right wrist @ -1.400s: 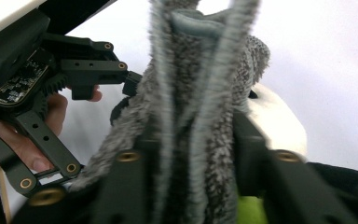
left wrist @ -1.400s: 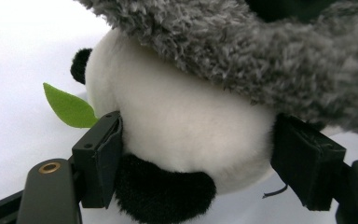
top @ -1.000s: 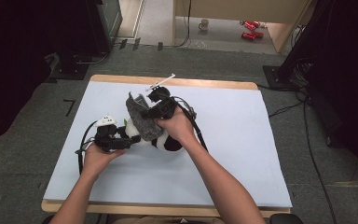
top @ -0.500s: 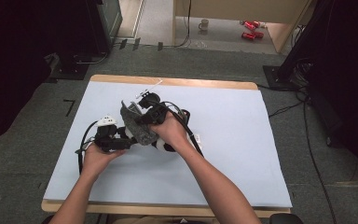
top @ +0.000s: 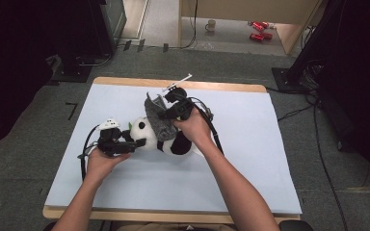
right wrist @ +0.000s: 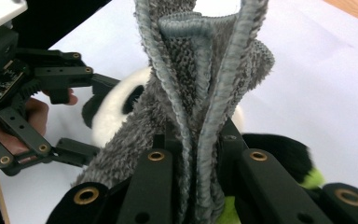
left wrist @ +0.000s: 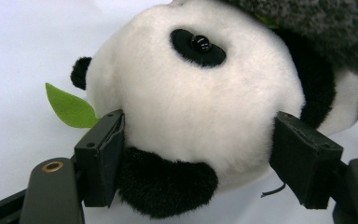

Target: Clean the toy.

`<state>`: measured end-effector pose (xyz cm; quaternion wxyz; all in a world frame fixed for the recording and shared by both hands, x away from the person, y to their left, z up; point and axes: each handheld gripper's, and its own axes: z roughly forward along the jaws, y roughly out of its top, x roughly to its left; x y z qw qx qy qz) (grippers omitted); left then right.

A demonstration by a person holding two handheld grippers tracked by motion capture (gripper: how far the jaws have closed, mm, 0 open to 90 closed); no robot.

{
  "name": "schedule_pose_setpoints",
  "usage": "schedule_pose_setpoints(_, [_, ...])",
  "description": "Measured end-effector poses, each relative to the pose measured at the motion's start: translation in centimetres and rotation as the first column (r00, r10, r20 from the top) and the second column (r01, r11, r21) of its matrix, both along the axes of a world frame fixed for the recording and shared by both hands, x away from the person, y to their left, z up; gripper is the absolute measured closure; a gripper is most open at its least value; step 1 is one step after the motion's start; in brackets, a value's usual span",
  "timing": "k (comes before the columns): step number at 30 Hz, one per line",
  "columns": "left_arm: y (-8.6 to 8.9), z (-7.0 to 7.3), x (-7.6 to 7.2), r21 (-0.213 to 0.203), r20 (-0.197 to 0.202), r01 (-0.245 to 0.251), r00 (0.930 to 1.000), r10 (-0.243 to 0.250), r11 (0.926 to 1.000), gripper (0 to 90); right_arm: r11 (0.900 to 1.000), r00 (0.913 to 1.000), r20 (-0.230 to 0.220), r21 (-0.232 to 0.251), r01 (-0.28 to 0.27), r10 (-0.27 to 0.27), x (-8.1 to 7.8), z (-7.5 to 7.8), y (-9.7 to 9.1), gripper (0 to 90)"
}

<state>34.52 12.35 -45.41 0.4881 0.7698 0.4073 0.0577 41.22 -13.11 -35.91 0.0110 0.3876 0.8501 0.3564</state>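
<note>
Bright, even overhead light, dark surroundings, soft blur in close-ups.

A pale blue sheet (top: 250,159) covers a wooden table (top: 207,85) that stands on grey carpet (top: 29,144). Beyond the table a mug (top: 211,24) sits on the floor near two red cans (top: 257,31), beside a light wooden cabinet (top: 289,33); black cables (top: 318,139) trail over the carpet at the right

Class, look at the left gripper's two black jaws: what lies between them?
The toy panda's white head sits between the left gripper's jaws, both pads pressing its plush, as the left gripper view shows. A green felt leaf pokes out beside one jaw.
</note>
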Motion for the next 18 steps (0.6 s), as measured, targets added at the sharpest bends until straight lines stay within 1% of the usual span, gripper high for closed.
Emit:
schedule_pose_setpoints(5, [0.0, 0.0, 0.0, -0.003, -0.002, 0.001, 1.0000, -0.001, 1.0000, 24.9, 0.9998, 0.9999, -0.002, 0.013, 0.017, -0.017, 0.1, 0.3, -1.2, 80.7])
schedule_pose_setpoints(9, [0.1, 0.0, 0.0, -0.004, -0.002, 0.001, 1.0000, -0.001, 1.0000, 24.9, 0.9989, 0.9994, 0.006, 0.032, 0.034, -0.034, 0.3, 0.7, -2.0, 80.8])
schedule_pose_setpoints(13, [0.1, -0.1, 0.0, -0.002, -0.001, 0.003, 1.0000, -0.003, 1.0000, 24.9, 0.9972, 0.9982, 0.023, 0.050, 0.055, -0.056, 0.5, 1.3, -3.1, 80.7])
schedule_pose_setpoints(18, [0.1, -0.1, -0.1, 0.002, -0.002, 0.006, 1.0000, -0.006, 1.0000, 24.9, 0.9931, 0.9949, 0.029, 0.070, 0.094, -0.097, 0.6, 2.0, -4.9, 80.7])
